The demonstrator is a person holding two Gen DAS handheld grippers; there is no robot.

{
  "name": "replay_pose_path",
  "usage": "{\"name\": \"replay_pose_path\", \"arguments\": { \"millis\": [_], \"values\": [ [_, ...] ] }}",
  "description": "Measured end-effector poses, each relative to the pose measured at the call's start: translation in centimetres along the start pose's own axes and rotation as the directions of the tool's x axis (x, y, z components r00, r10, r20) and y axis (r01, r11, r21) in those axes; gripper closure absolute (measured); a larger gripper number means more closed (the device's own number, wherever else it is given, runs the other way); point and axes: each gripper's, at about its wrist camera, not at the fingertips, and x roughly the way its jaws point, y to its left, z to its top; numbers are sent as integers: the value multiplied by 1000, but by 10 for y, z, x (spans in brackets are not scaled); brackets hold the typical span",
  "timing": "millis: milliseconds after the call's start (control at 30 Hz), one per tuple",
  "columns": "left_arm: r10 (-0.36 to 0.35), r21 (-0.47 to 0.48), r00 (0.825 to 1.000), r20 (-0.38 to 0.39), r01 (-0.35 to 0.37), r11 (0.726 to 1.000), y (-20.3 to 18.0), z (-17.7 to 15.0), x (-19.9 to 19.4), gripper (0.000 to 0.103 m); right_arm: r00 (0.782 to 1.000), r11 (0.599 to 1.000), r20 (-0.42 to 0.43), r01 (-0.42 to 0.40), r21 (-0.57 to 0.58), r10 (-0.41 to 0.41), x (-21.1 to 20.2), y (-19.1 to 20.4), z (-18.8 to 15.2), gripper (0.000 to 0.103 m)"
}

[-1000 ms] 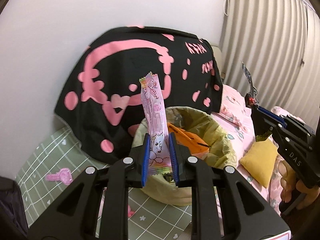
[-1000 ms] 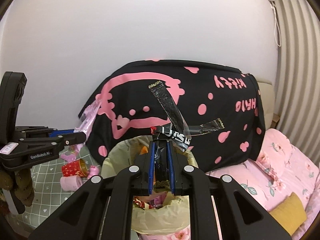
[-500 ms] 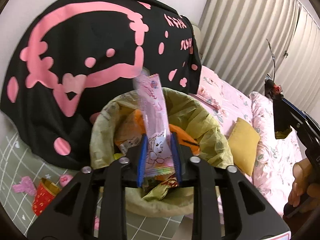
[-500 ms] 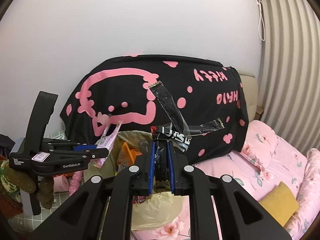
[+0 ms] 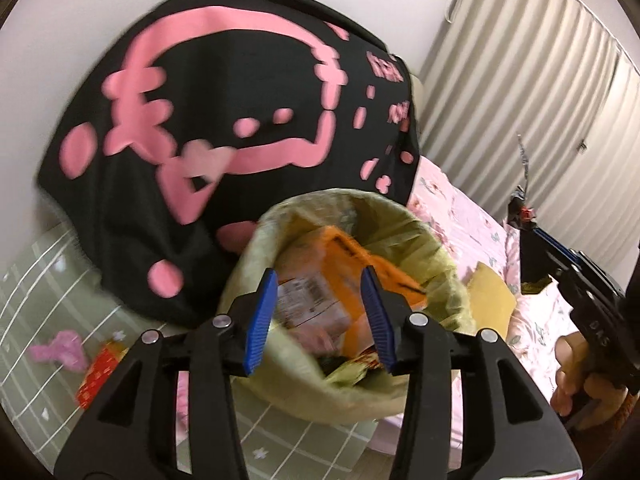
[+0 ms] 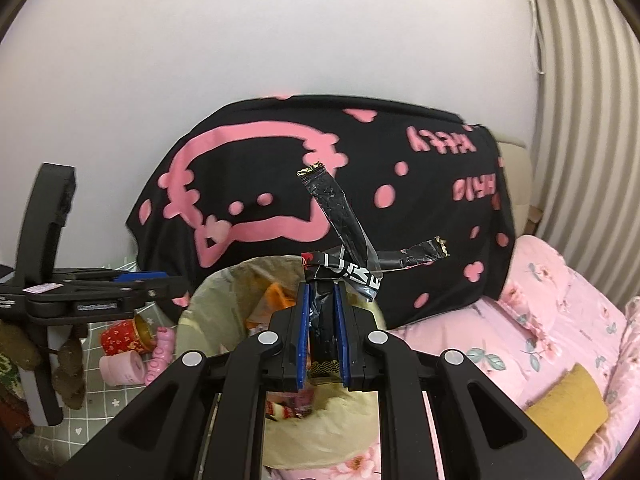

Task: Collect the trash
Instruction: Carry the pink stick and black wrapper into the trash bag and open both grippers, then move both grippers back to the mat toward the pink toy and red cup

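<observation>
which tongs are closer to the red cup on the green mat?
Left. The left tongs hang open just above and beside the red cup; the right tongs, shut on a black wrapper, sit over the trash bag.

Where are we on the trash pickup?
Done: the lined bin already holds an orange packet and other wrappers. In hand: the left hand-held gripper, jaws just opening, is empty over the bin; the right hand-held gripper is clamped on a black wrapper. Left: a red cup and pink bits beside the bin.
</observation>
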Motion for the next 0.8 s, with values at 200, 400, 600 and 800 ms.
{"name": "replay_pose_path", "arguments": {
  "millis": [200, 400, 600, 800],
  "values": [
    [90, -73, 996, -4, -90, 993, 47, -24, -25, 61, 997, 997, -47, -67, -32, 65, 30, 27, -3, 90],
    [181, -190, 983, -7, -179, 965, 98, -50, -51, 61, 991, 992, -89, -104, -70, 98, 52, 50, -15, 90],
    [254, -297, 967, -24, -249, 922, 139, -76, -71, 60, 988, 992, -130, -94, -81, 83, 64, 58, -28, 86],
    [283, -339, 959, -37, -278, 899, 157, -92, -81, 60, 988, 996, -134, -78, -54, 70, 64, 52, -32, 69]
  ]
}}
